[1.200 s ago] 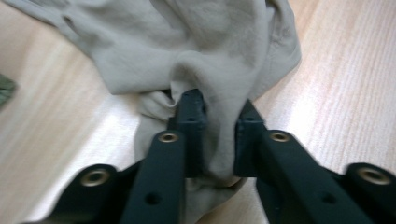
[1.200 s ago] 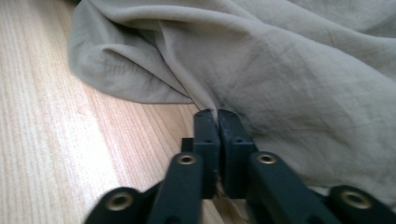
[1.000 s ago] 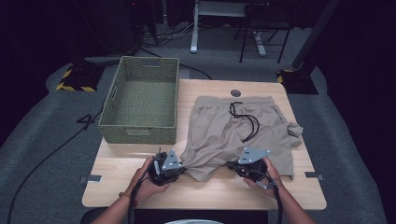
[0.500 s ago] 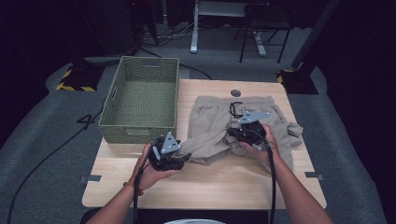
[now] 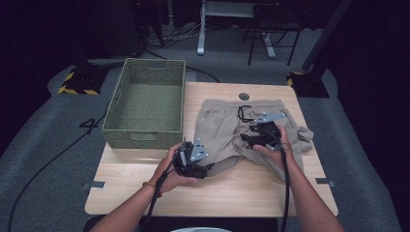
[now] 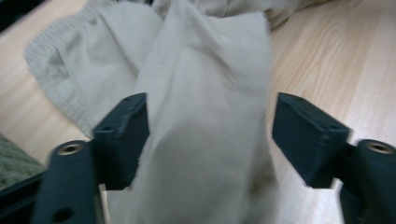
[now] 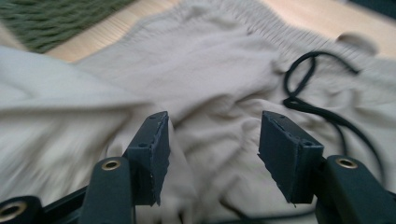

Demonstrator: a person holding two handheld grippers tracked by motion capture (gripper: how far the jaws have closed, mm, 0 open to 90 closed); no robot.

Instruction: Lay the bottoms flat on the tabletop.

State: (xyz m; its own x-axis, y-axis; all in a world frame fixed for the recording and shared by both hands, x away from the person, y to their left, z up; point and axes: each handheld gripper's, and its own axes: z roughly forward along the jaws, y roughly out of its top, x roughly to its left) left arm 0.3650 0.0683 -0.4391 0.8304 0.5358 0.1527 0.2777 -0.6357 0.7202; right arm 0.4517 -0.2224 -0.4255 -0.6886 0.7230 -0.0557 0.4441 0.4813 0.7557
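High view has your khaki shorts (image 5: 227,130) lying on the bench (image 5: 145,193), just right of the green basket (image 5: 147,108), and both legs now sit folded up toward the waistband instead of hanging down near you like a second ago. Your left hand-held gripper (image 5: 209,167) has just let go: its jaws stand apart, with a fold of cloth lying loose between them in the left gripper view. Your right hand-held gripper (image 5: 245,140) was clamped on the hem a moment back and its jaws have just been opening too; they're spread over the crumpled middle near the black drawstring (image 7: 322,107), pinching nothing. So I'd guess that fold is done, and you're free to regrip.
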